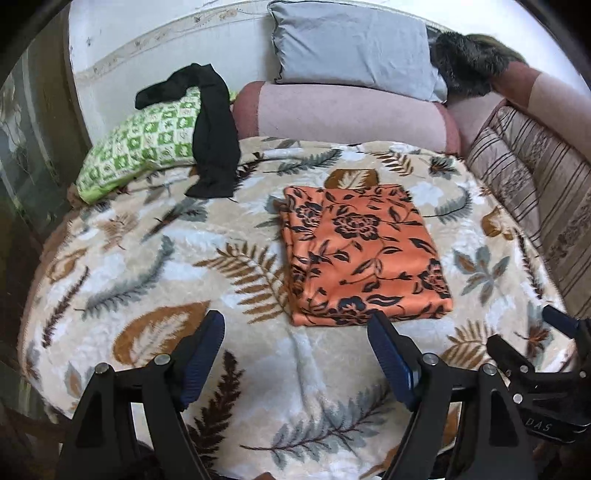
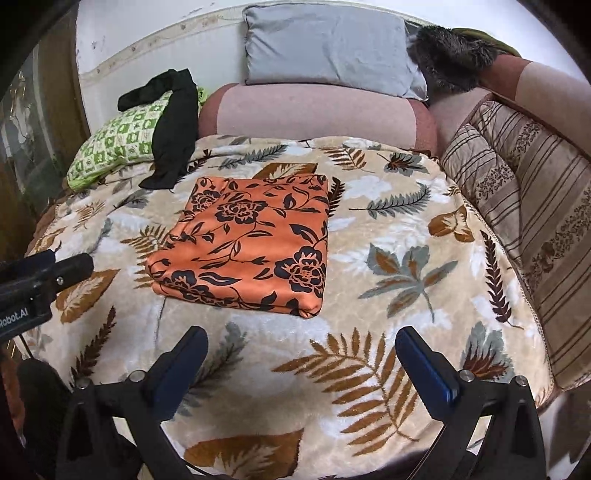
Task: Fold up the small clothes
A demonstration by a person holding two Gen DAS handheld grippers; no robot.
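Covering the bed is a plush leaf-print blanket [image 1: 155, 258] in beige, brown and grey, with a white wall [image 1: 122, 33] behind it. Along the far side sit a pink bolster [image 1: 343, 110] with a grey pillow [image 1: 351, 48] leaning above it and a dark furry thing [image 1: 465, 62] at about 1 o'clock; striped cushions [image 2: 517, 184] line the 3 o'clock side. At 10 o'clock a green checked pillow [image 2: 122, 144] carries a black garment [image 2: 173, 125] draped over it and trailing onto the blanket. The folded orange floral cloth [image 2: 251, 243] lies flat near the middle of the blanket as a neat rectangle, its long axis running from the near edge away toward 12 o'clock, slightly skewed in each view, layered edges on its left side. The left hand-held gripper [image 1: 295, 336] hovers just short of the cloth's near edge, fingers spread apart and empty. The right hand-held gripper [image 2: 301, 350] hangs likewise near that edge, fingers wide apart, touching nothing.
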